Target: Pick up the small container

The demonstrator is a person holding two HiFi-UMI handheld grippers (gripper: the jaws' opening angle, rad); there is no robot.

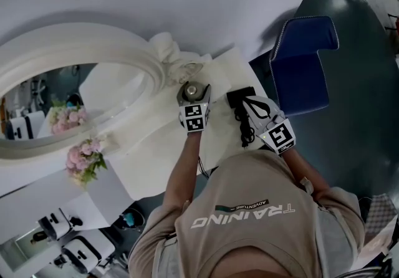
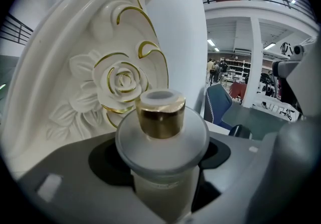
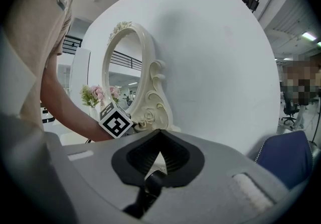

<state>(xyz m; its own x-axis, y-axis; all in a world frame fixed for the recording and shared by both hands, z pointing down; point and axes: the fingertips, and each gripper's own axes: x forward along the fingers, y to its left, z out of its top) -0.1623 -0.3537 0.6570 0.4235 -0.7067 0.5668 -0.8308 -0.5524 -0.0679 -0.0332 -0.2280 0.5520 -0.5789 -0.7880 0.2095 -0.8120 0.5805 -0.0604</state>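
Small container (image 2: 160, 140), base hidden, clamped in left hand-held gripper (image 1: 193, 93); right hand-held gripper (image 3: 159, 140) clenched.

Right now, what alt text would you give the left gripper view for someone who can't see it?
A small frosted container with a gold collar sits gripped between the jaws of the left hand-held gripper. Behind it rises a white mirror frame with a gold-edged carved rose; a blue chair stands at right.

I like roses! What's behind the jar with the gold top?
Behind the small container: a carved rose with gold edges on the white mirror frame. The container and grey fingers hide the frame's foot.
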